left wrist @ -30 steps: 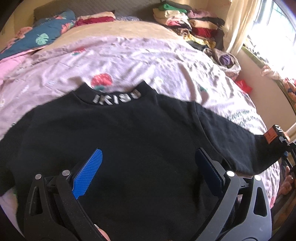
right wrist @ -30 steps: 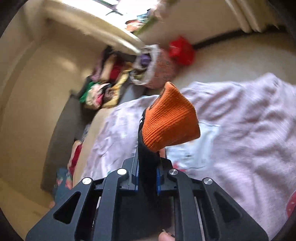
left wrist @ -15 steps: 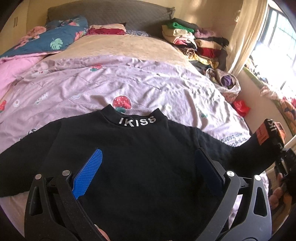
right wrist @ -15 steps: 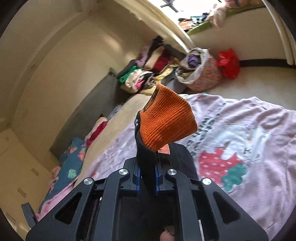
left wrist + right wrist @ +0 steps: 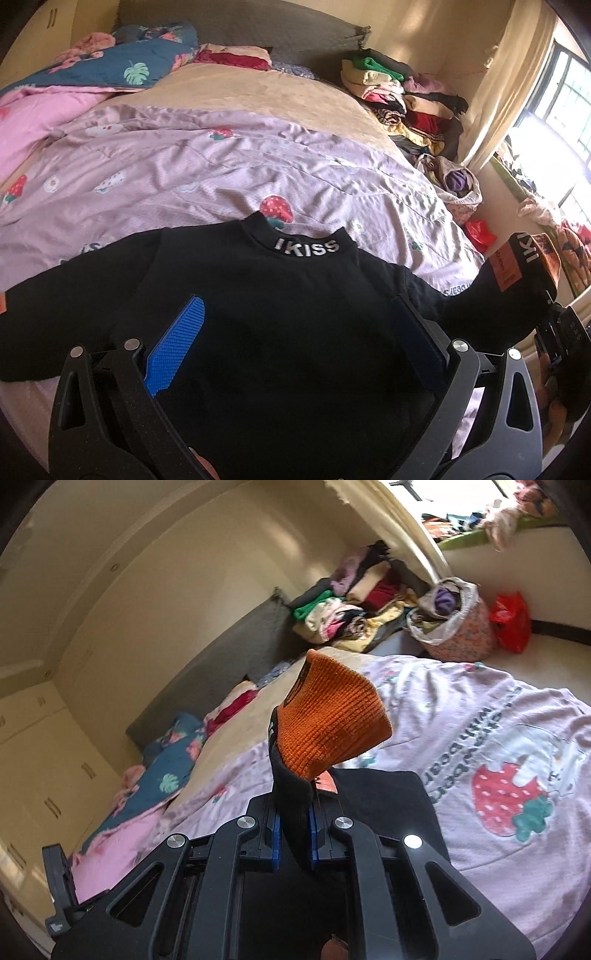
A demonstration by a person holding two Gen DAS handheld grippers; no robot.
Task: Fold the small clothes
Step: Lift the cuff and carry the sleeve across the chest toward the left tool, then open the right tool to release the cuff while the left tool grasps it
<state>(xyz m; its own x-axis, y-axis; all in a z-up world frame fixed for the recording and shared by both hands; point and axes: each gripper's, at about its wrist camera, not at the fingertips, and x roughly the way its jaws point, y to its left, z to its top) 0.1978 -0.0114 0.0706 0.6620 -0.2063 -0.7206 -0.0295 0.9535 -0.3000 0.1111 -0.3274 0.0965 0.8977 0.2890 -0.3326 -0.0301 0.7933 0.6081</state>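
A small black sweater (image 5: 280, 317) with "IKISS" on its collar lies flat on the lilac strawberry sheet (image 5: 207, 177), sleeves spread out. My left gripper (image 5: 295, 339) is open, its blue pads wide apart just above the sweater's body. My right gripper (image 5: 293, 834) is shut on the sweater's right sleeve just below its orange cuff (image 5: 328, 727), which stands up above the jaws. In the left wrist view that cuff (image 5: 532, 262) is raised at the right edge of the bed.
A pile of folded clothes (image 5: 402, 96) sits at the bed's far right corner, with a basket (image 5: 454, 627) and a red bag (image 5: 511, 622) on the floor. Pink and blue-floral bedding (image 5: 110, 74) lies at the far left. A grey headboard (image 5: 236, 26) stands behind.
The left gripper has pulled back and tilted up, so more of the bed shows. The right gripper has swung with the sleeve cuff, turning toward the head of the bed.
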